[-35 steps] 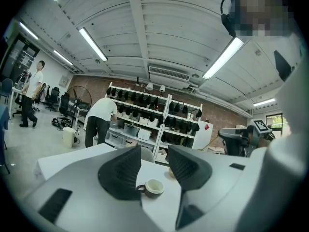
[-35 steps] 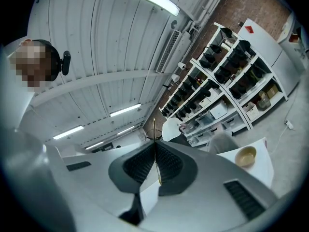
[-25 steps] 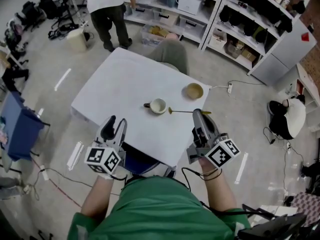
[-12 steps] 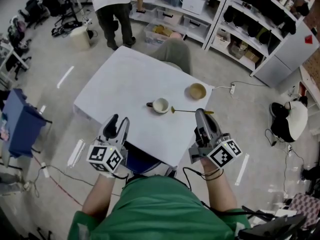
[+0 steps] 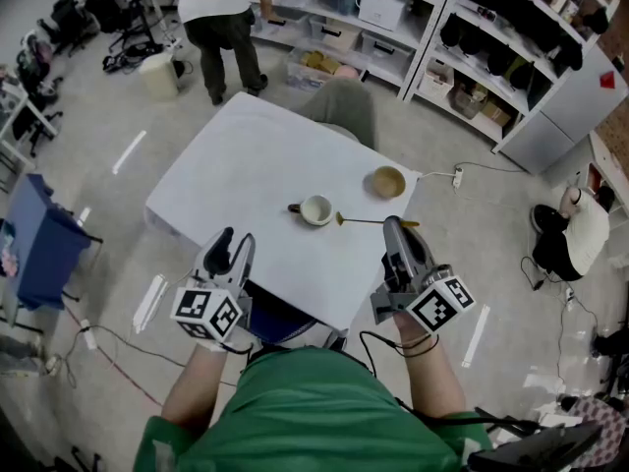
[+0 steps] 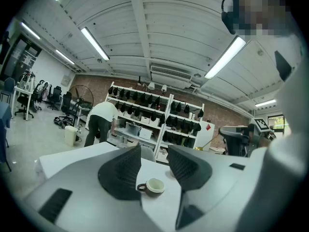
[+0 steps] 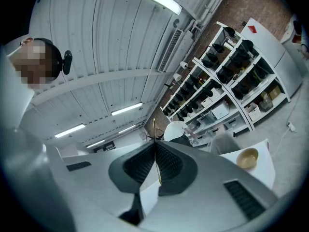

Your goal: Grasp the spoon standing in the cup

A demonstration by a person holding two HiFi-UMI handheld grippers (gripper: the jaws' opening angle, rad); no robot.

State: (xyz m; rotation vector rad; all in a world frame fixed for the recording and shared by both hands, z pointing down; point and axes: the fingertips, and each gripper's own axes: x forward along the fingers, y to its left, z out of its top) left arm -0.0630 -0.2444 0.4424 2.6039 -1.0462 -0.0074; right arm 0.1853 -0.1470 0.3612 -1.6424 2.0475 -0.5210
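**Right tool** [image 7: 155,142]: the jaws are pinched together on the thin gold handle of the spoon [image 7: 158,172]. The handle runs straight through the line where the pads meet. The grip is on the shaft, not the bowl end, which suits so slender a piece.

In the head view this tool [image 5: 392,226] sits over the near right edge of the table [image 5: 246,146]. It carries the spoon [image 5: 366,219] crosswise and roughly level, with the bowl end just beside the cup [image 5: 314,209] and outside it. Whether that end rests on the table or hangs just above it cannot be settled from this angle.

Judgement: the grasp is made and the spoon is out of the cup, so the task looks complete or nearly so.

**Left tool** [image 6: 154,147]: the jaws stand apart with nothing between the pads. The cup shows through the gap, well beyond on the table. This tool is held back at the near edge, probably to keep clear of the working side.

**Further out:** a tan bowl [image 5: 386,180] sits near the table's far right corner, apart from the cup. A person [image 5: 221,13] stands at the shelving [image 5: 491,37] beyond and is not involved.
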